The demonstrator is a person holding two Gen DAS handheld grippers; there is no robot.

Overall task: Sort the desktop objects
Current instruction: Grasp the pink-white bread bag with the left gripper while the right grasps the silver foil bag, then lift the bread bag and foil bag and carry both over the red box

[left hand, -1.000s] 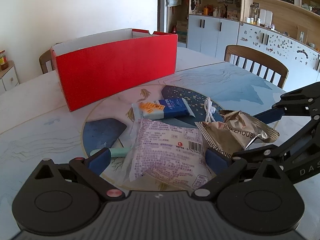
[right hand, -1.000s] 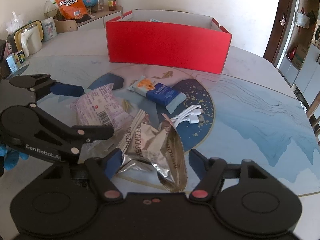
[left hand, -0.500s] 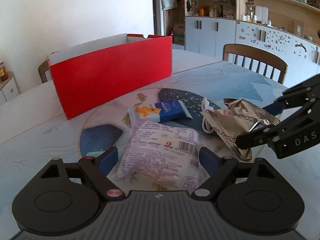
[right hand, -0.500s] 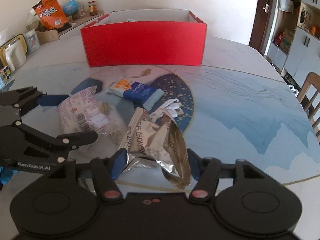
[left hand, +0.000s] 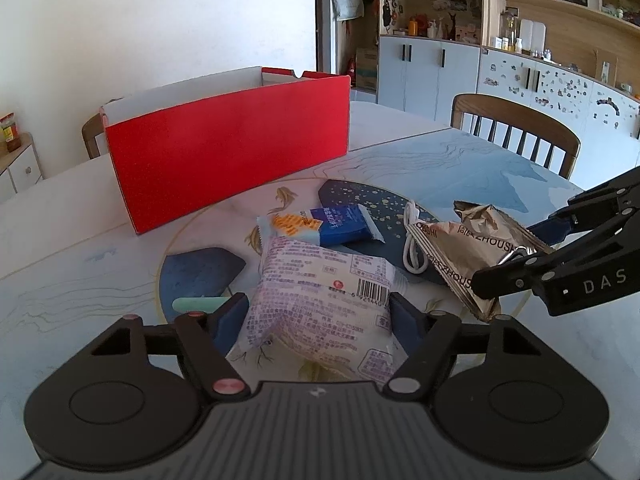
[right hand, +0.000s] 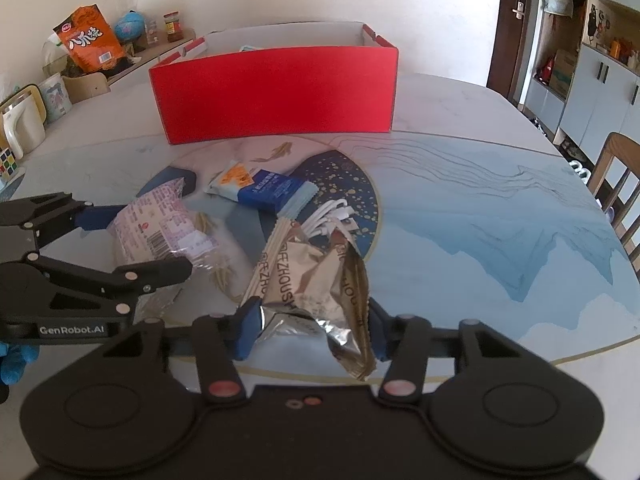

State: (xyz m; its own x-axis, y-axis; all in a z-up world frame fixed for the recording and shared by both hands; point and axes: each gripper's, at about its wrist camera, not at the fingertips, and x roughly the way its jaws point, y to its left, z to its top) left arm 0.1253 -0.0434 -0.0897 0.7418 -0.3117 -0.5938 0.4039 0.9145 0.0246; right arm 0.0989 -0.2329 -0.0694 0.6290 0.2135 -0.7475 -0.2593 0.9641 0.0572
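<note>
My left gripper (left hand: 318, 312) is shut on a purple-and-white snack packet (left hand: 320, 292) and holds it just above the table; the packet also shows in the right wrist view (right hand: 160, 232). My right gripper (right hand: 310, 328) is shut on a crinkled silver foil packet (right hand: 308, 284), which also shows in the left wrist view (left hand: 468, 252). A blue-and-orange packet (left hand: 320, 224) and a coiled white cable (left hand: 412, 252) lie on the table between the grippers and the open red box (left hand: 228, 144).
A mint-green stick (left hand: 196, 304) lies by my left finger. Wooden chairs (left hand: 516, 136) stand at the table's far right edge. A kettle (right hand: 20, 124) and a snack bag (right hand: 88, 40) stand on a side counter at the left.
Both grippers have closed on their packets and lifted them slightly off the table. The red box looks nearer in both views.
</note>
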